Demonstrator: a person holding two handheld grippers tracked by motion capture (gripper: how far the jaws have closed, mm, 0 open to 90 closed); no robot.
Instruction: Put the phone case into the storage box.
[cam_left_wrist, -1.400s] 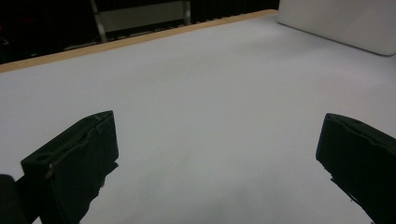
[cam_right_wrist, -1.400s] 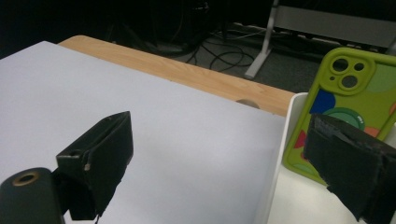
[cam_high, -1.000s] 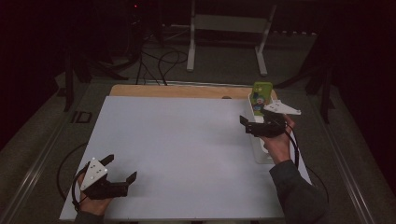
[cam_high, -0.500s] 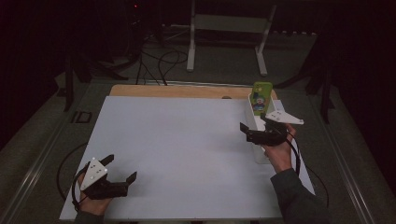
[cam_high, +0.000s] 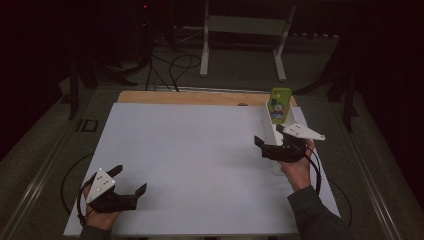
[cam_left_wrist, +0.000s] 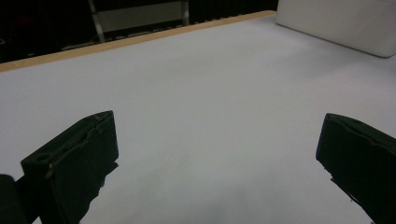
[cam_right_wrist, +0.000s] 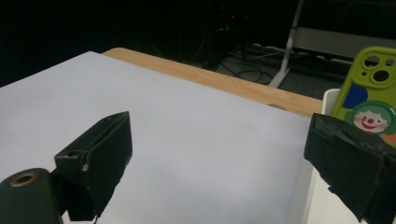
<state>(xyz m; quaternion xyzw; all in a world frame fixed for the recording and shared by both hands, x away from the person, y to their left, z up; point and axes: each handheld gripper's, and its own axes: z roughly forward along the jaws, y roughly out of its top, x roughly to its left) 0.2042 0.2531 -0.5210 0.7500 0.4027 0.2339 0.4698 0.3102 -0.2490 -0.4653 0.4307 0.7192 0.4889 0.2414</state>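
— High view first: where are the hands?
— Left hand (cam_high: 102, 212) low at the near left corner of the white table (cam_high: 190, 150), wrapped round the left gripper (cam_high: 131, 184), pointing right and a little far. Right hand (cam_high: 296, 167) in from the near right, forearm angled up, carrying the right gripper (cam_high: 270, 142) at the right side, pointing left.
— And the jaws?
— Both pairs spread wide, released, nothing between them. Left gripper (cam_left_wrist: 215, 154) just above bare white surface. Right gripper (cam_right_wrist: 219, 158) with one jaw over the table, the other at the rim of the white tray (cam_right_wrist: 327, 100); touching or not, cannot tell.
— Counts?
— Two grippers, two hands. One long white tray (cam_high: 270, 132) along the right edge. One green phone case (cam_high: 279, 102) with a clown print (cam_right_wrist: 369, 119), standing upright at the tray's far end, just beyond the right gripper.
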